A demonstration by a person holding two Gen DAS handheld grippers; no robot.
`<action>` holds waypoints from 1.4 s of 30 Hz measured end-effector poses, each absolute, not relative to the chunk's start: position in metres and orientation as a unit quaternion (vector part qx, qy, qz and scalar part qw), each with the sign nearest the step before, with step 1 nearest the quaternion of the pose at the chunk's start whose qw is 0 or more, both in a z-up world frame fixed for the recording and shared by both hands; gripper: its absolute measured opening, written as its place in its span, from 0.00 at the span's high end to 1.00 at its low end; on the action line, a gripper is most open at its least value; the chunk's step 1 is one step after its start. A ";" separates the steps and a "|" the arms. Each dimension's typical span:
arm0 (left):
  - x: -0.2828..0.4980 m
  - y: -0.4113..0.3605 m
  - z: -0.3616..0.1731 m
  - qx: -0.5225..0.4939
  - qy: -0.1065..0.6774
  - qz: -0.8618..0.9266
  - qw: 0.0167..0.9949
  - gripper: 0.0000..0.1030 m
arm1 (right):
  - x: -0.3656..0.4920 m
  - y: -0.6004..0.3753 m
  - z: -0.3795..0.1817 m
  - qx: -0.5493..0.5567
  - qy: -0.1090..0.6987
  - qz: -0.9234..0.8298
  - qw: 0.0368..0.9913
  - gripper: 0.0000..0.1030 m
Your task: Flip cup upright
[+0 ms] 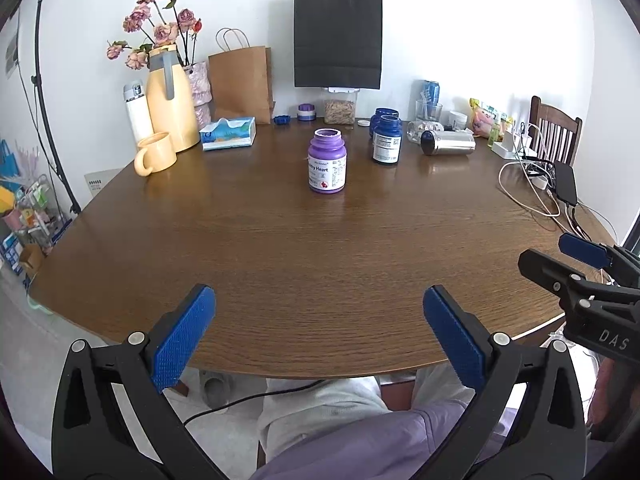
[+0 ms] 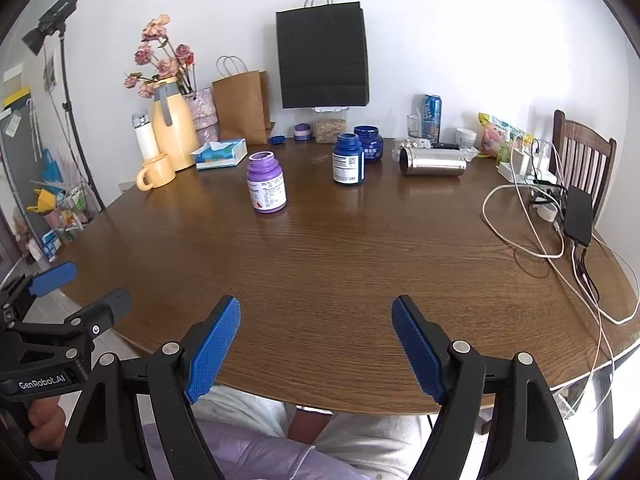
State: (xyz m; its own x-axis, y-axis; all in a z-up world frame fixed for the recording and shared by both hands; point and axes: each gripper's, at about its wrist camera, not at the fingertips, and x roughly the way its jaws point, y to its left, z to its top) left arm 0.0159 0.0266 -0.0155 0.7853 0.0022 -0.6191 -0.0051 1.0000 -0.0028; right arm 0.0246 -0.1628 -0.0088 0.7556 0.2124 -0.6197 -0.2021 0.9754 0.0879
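Note:
A stainless steel cup lies on its side at the back right of the brown wooden table, its dark mouth turned left. My left gripper hovers open over the near table edge with nothing between its blue pads. My right gripper is open too and empty, also at the near edge. Each gripper shows in the other's view: the right gripper at the right border, the left gripper at the left border. Both are far from the cup.
A purple bottle stands mid-table, with two blue bottles beside the cup. A yellow mug, yellow jug and tissue box sit back left. Cables and a power bank lie at the right.

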 end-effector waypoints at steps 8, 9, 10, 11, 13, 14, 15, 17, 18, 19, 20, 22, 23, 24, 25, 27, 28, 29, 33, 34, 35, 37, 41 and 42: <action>0.015 0.024 -0.016 0.002 0.324 0.005 0.946 0.00 | 0.024 -0.163 -0.009 0.010 0.334 0.109 0.936 0.21; 0.015 0.024 -0.016 0.003 0.324 0.003 0.946 0.00 | 0.024 -0.163 -0.009 0.011 0.333 0.109 0.936 0.21; 0.015 0.024 -0.017 0.004 0.326 0.002 0.945 0.00 | 0.024 -0.163 -0.009 0.011 0.332 0.109 0.937 0.21; 0.016 0.024 -0.018 0.004 0.329 0.002 0.944 0.00 | 0.024 -0.163 -0.008 0.012 0.332 0.108 0.937 0.21; 0.016 0.023 -0.019 0.004 0.332 0.002 0.943 0.00 | 0.023 -0.163 -0.008 0.012 0.332 0.108 0.937 0.21; 0.016 0.024 -0.019 0.004 0.332 0.002 0.943 0.00 | 0.023 -0.163 -0.008 0.012 0.332 0.108 0.937 0.21; 0.016 0.023 -0.019 0.005 0.332 0.003 0.943 0.00 | 0.023 -0.163 -0.008 0.012 0.332 0.108 0.937 0.21; 0.015 0.022 -0.018 0.006 0.330 0.003 0.944 0.00 | 0.022 -0.163 -0.008 0.012 0.330 0.107 0.938 0.21; 0.015 0.022 -0.018 0.006 0.329 0.003 0.944 0.00 | 0.022 -0.163 -0.008 0.012 0.330 0.108 0.938 0.21; 0.014 0.022 -0.017 0.007 0.329 0.003 0.944 0.00 | 0.022 -0.163 -0.008 0.012 0.329 0.108 0.938 0.21; 0.014 0.022 -0.017 0.007 0.328 0.003 0.945 0.00 | 0.022 -0.163 -0.008 0.012 0.329 0.108 0.938 0.21; 0.014 0.022 -0.017 0.007 0.329 0.003 0.944 0.00 | 0.022 -0.163 -0.008 0.012 0.329 0.109 0.938 0.21; 0.014 0.021 -0.018 0.007 0.331 0.002 0.944 0.00 | 0.022 -0.163 -0.008 0.012 0.330 0.109 0.938 0.21; 0.015 0.021 -0.018 0.008 0.332 0.002 0.943 0.00 | 0.022 -0.163 -0.008 0.013 0.330 0.108 0.938 0.21; 0.015 0.020 -0.018 0.008 0.334 0.001 0.943 0.00 | 0.022 -0.163 -0.008 0.013 0.331 0.108 0.937 0.21; 0.015 0.020 -0.018 0.008 0.335 0.002 0.942 0.00 | 0.023 -0.163 -0.009 0.013 0.332 0.108 0.937 0.21; 0.016 0.020 -0.018 0.008 0.334 0.001 0.942 0.00 | 0.023 -0.163 -0.008 0.013 0.332 0.108 0.937 0.21; 0.016 0.020 -0.018 0.008 0.335 0.000 0.942 0.00 | 0.023 -0.163 -0.009 0.014 0.332 0.108 0.937 0.21; 0.016 0.020 -0.018 0.008 0.335 0.001 0.942 0.00 | 0.023 -0.162 -0.010 0.015 0.336 0.105 0.936 0.21; 0.016 0.020 -0.018 0.007 0.335 0.002 0.942 0.00 | 0.022 -0.162 -0.011 0.014 0.336 0.105 0.936 0.21; 0.016 0.020 -0.018 0.007 0.335 0.003 0.942 0.00 | 0.022 -0.162 -0.011 0.014 0.335 0.105 0.936 0.21; 0.016 0.020 -0.017 0.008 0.334 0.005 0.942 0.00 | 0.022 -0.162 -0.011 0.014 0.335 0.106 0.936 0.21; 0.017 0.021 -0.018 0.008 0.336 0.008 0.942 0.00 | 0.022 -0.162 -0.011 0.015 0.336 0.106 0.936 0.21; 0.016 0.021 -0.018 0.008 0.336 0.009 0.942 0.00 | 0.023 -0.162 -0.011 0.014 0.337 0.106 0.935 0.20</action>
